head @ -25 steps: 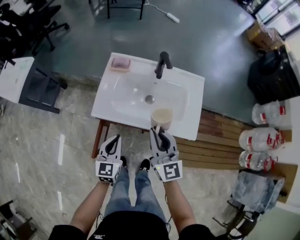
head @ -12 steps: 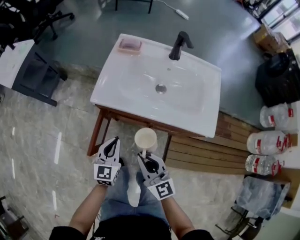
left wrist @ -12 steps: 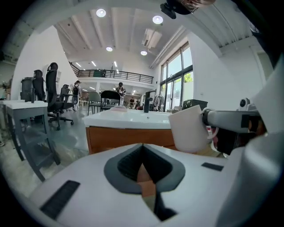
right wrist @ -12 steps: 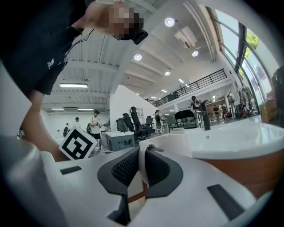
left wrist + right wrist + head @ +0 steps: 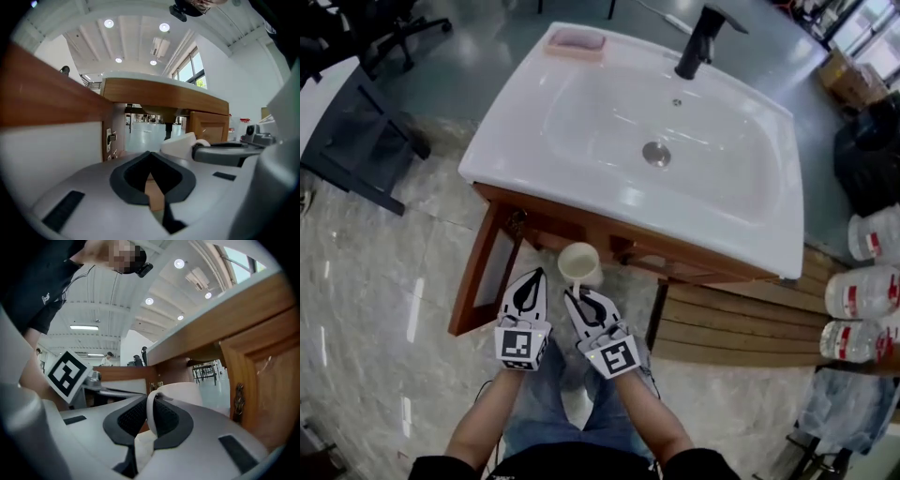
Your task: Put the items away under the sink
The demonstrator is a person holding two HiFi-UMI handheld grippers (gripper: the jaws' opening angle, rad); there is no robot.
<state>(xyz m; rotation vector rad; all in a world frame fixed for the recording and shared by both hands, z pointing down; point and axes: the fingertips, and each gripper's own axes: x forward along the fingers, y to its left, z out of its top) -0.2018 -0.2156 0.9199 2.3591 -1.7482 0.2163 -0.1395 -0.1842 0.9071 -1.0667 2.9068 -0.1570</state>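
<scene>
A cream mug hangs in front of the wooden cabinet frame under the white sink. My right gripper is shut on the mug's handle, and the mug's body juts out beyond the jaws. Just to its left, my left gripper is shut with nothing in it. In the left gripper view, that gripper faces the open space under the sink, with the mug at its right.
A pink soap dish and a black faucet stand at the sink's back. A wooden door panel is at the right and a hinge on the cabinet's left wall. Water jugs and a slatted platform lie right.
The mug has come off the sink's front edge and down in front of the cabinet, still in my right gripper. Both grippers and the head dropped lower and closer to the sink.
</scene>
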